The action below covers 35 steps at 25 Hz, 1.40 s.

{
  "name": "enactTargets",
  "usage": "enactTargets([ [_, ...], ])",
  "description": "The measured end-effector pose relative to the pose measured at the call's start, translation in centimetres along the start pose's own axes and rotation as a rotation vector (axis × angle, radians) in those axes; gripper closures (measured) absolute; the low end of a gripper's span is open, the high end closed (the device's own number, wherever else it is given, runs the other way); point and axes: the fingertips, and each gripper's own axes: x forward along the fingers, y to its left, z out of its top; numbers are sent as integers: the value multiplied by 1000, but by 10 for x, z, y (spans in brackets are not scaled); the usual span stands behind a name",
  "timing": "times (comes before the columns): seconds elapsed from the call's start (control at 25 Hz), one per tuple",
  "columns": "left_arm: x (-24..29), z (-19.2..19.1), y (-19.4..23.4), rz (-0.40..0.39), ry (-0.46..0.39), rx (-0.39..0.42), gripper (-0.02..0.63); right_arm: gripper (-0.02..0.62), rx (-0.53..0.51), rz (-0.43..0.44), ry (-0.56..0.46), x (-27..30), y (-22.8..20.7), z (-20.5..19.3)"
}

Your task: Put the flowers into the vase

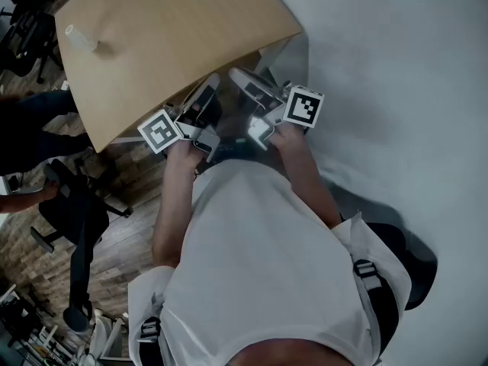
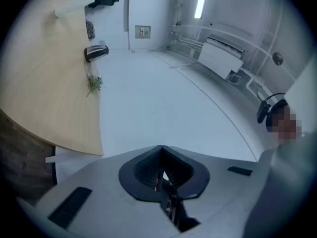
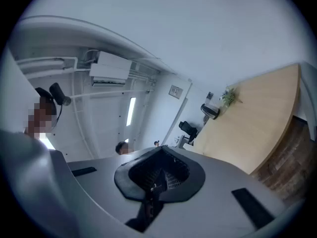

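Note:
A small green flower sprig (image 2: 93, 83) lies on the wooden table (image 2: 44, 98) near its far edge; the right gripper view shows this sprig (image 3: 229, 97) too. A pale cylindrical vessel (image 1: 80, 38), probably the vase, sits on the table's far left part. The person holds both grippers close to the chest, at the table's near corner and far from the sprig. My left gripper (image 1: 212, 81) is shut, with nothing between its jaws in the left gripper view (image 2: 161, 148). My right gripper (image 1: 238, 74) is also shut and empty (image 3: 161, 148).
A silver-and-dark rounded object (image 2: 96, 52) stands just beyond the sprig; I cannot tell what it is. Office chairs (image 1: 72, 212) and another person's arm (image 1: 23, 197) are on the wood floor at left. White backdrop (image 1: 396, 90) spreads to the right.

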Motion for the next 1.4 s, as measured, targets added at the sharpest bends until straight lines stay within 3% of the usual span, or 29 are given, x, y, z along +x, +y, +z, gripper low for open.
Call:
enactTargets([
  [0.92, 0, -3, 1, 19, 8, -14, 600, 578, 0, -2, 7, 1, 2, 0],
  [1.4, 44, -36, 8, 48, 22, 45, 600, 575, 0, 28, -4, -52, -21, 32],
])
